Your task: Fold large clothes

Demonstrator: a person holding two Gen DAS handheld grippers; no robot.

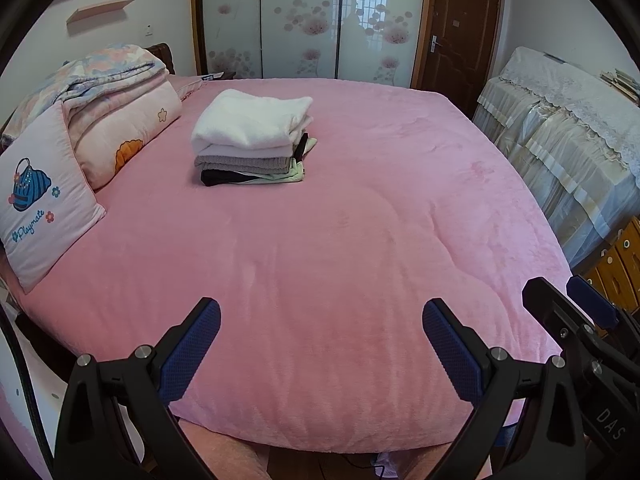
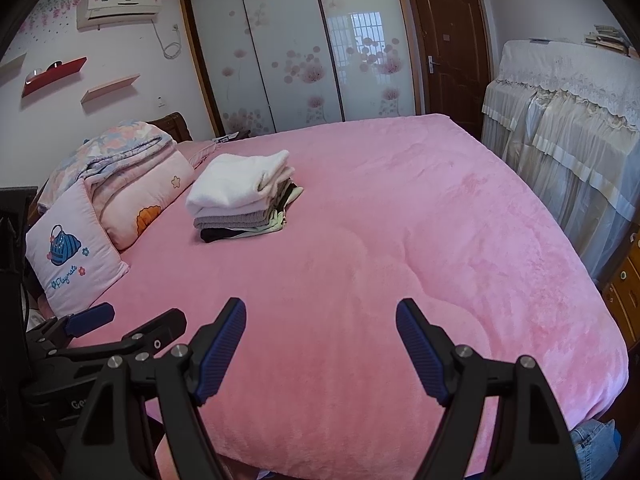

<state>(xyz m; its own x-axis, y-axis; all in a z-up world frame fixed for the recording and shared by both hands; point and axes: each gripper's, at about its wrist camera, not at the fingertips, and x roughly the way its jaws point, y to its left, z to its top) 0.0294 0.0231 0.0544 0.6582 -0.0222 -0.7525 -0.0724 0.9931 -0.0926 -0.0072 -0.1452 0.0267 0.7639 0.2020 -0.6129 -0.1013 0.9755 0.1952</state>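
Two pairs of hand-held tongs hover side by side over the near edge of a bed covered with a pink plush blanket (image 1: pixel 320 240). The left tongs (image 1: pixel 321 344) are spread wide with nothing between the blue textured pads. The right tongs (image 2: pixel 321 344) are equally wide apart and empty.

The only clothes on the bed are a stack of folded clothes (image 1: pixel 252 140), well apart from both tongs, toward the far left of the bed. A thick white garment sits on top, with grey, pale green and black pieces beneath. Near the stack, at the head of the bed, lie folded floral quilts (image 1: pixel 116 96) and a pillow printed with a blue handbag (image 1: pixel 40 208). A wardrobe with flowered sliding doors (image 1: pixel 308 20) stands behind.

No unfolded garment lies on the bed, so the folding looks finished, or a new piece has yet to be brought. A patch of blue denim (image 2: pixel 592 440) shows below the bed's edge in the right view; what it is cannot be told. To fold a fresh garment well, lay it flat on the open blanket, then pinch two matching corners, one per pair of tongs.
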